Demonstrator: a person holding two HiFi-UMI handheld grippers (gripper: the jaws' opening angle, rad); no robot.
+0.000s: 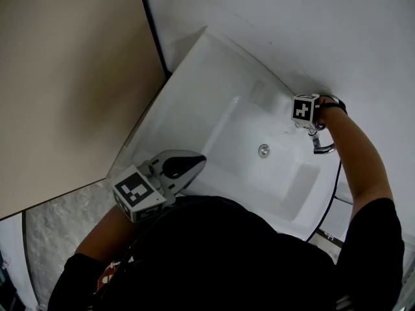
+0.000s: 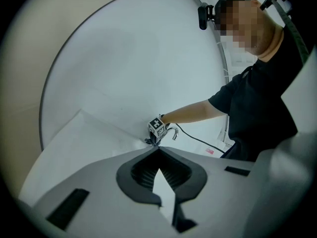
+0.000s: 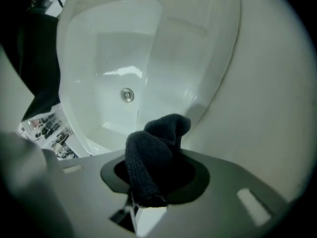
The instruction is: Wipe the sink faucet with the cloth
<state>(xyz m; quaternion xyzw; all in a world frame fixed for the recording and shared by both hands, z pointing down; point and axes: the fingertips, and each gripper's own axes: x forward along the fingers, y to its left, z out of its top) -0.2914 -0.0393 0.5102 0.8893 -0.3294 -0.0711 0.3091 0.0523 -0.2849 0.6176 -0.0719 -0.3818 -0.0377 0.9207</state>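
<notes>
The white sink [image 1: 194, 89] has a drain [image 1: 263, 150] in its basin and a chrome faucet [image 1: 322, 148] at its right rim. My right gripper [image 1: 303, 118], under its marker cube, is right beside the faucet's base. In the right gripper view the right gripper [image 3: 159, 157] is shut on a dark knitted cloth [image 3: 156, 143], which bulges out over the basin [image 3: 119, 38]. My left gripper [image 1: 198, 161] is shut and empty at the sink's near-left edge. In the left gripper view the left gripper [image 2: 158, 150] points across at the faucet [image 2: 172, 131].
A beige panel [image 1: 65, 76] stands to the left of the sink and a white wall [image 1: 311, 24] behind it. A black cable [image 1: 334, 190] hangs down past the sink's right edge. Marbled floor [image 1: 58, 222] shows at the lower left.
</notes>
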